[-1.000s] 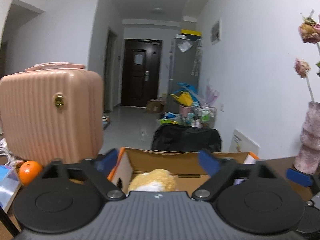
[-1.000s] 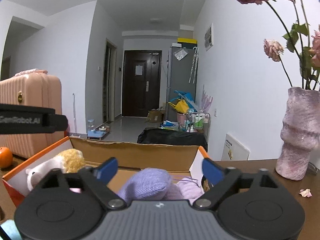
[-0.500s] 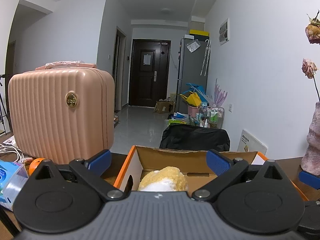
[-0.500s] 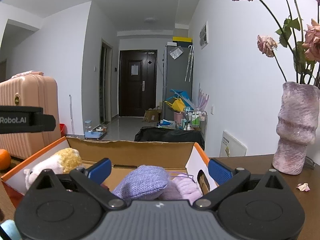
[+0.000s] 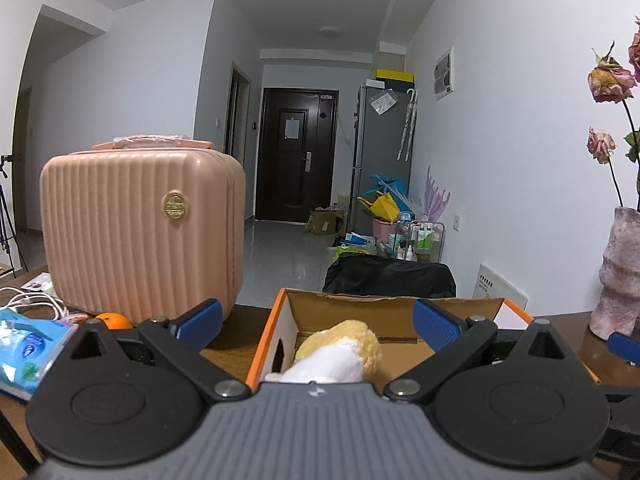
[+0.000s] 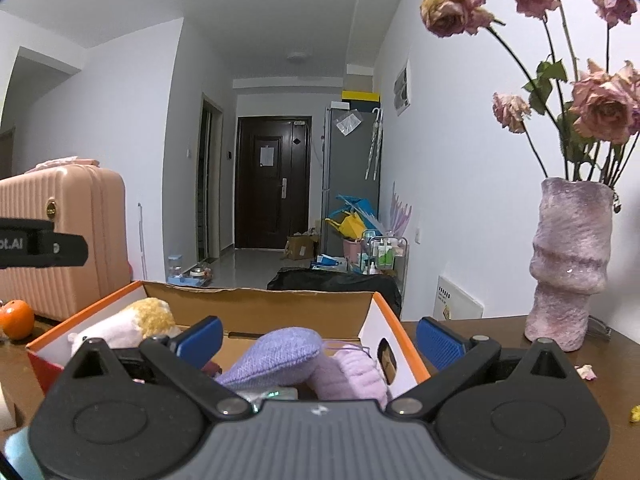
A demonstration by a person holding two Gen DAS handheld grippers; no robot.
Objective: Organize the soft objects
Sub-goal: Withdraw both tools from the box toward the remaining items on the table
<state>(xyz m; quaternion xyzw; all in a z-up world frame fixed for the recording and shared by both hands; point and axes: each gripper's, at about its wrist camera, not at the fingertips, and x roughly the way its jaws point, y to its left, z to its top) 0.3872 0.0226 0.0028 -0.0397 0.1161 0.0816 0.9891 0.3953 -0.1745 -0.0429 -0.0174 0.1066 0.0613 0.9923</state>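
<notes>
**Both tongs wide and empty behind the box of soft toys**

Left tongs [image 5: 316, 326]: jaws at full spread, having just finished opening, nothing between the pads. Straight ahead sits the box [image 5: 390, 305], cardboard with orange rim, open top, on the desk [image 5: 236, 330]. Plush [image 5: 340, 350], yellow and white, lies inside the box at its near left end, just past the tongs and between the blue pads in view, not touched by them. Left of the tongs: pink case [image 5: 140, 232] upright on the desk, an orange [image 5: 114, 320] at its foot, a blue tissue pack [image 5: 28, 344] nearer the camera. Far right: vase [image 5: 618, 272].

Right tongs [image 6: 318, 338]: jaws also at full spread, just opened the last bit, holding nothing. Directly ahead and below, inside the same box [image 6: 256, 310], a purple knit pouch [image 6: 276, 356] rests on a lilac knit piece [image 6: 352, 372], at the right end of the box. The plush [image 6: 128, 322] is ahead-left, against the left wall of the box. Part of the left tool [image 6: 40, 242] shows at the left edge. Right of the tongs the vase [image 6: 570, 260] with dried roses [image 6: 600, 104] stands on the desk [image 6: 500, 328], apart from the box; petals [image 6: 585, 372] lie near it.
</notes>
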